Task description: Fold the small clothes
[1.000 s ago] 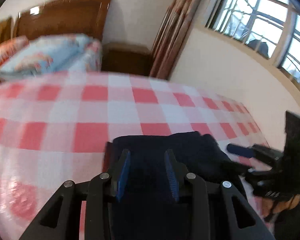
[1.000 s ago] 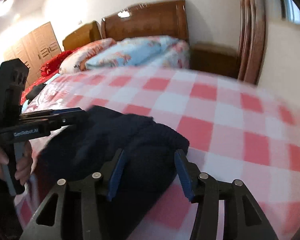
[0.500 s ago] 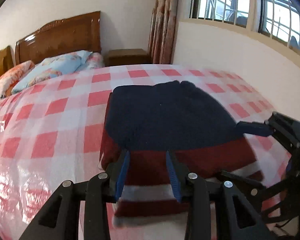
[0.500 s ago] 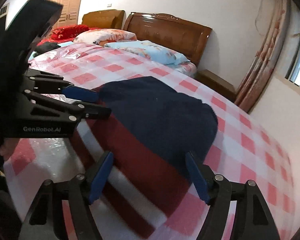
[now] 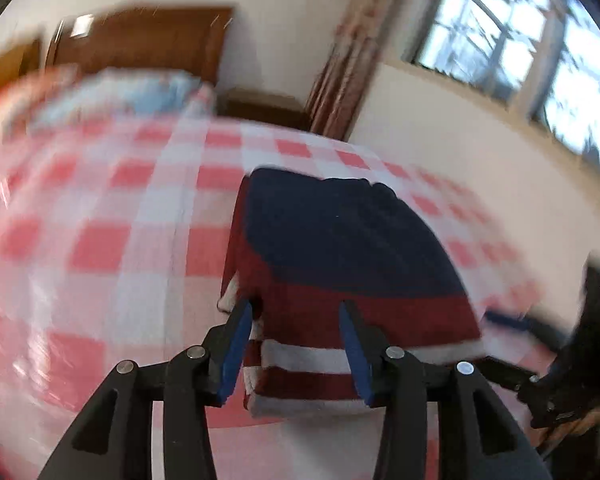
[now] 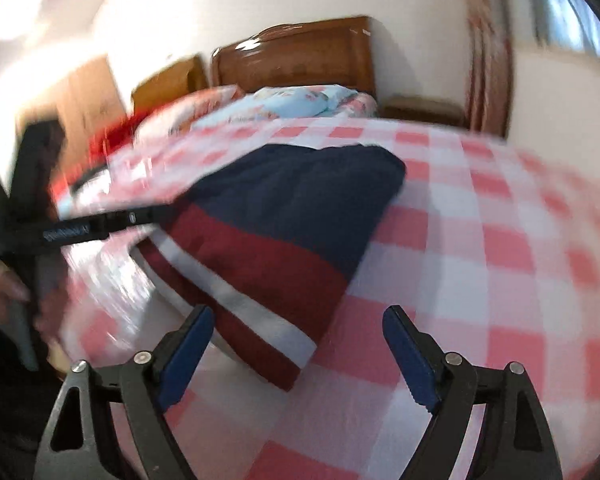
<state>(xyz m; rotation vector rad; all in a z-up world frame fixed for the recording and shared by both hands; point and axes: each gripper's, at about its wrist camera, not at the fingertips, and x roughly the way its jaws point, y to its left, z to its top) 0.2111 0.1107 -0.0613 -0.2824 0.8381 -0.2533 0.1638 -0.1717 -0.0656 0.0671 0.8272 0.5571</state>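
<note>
sweater (image 5: 340, 264) is lying folded on the bed (image 5: 112, 216), a flat block with navy on its far half and dark red and white stripes on its near end. going left to right in the left wrist view: the pink-and-white checked cover is filling the left side, blurred; the headboard (image 5: 140, 40) and a pale blue pillow (image 5: 140, 92) are sitting at the far end; the sweater is lying in the middle; a curtain (image 5: 340, 80) is hanging beyond it, and a window (image 5: 540, 68) is showing at upper right. the left gripper (image 5: 296, 344) is hovering at the sweater's near left corner with its blue fingers (image 5: 234, 350) standing apart and gripping nothing; the striped edge is lying between and under them, and i cannot tell whether they are touching it. the right gripper (image 5: 504, 316) is showing blurred at the far right of this view, just beside the sweater's right edge.

in the right wrist view, left to right: the left gripper (image 6: 156, 212) is reaching in from the left, blurred, its tips at the sweater's (image 6: 284, 220) left edge; the bed (image 6: 500, 240) is spreading to the right. the right gripper (image 6: 300, 344) is hanging over the sweater's near corner with its fingers (image 6: 408, 356) spread wide and holding nothing, the striped corner lying between them.
</note>
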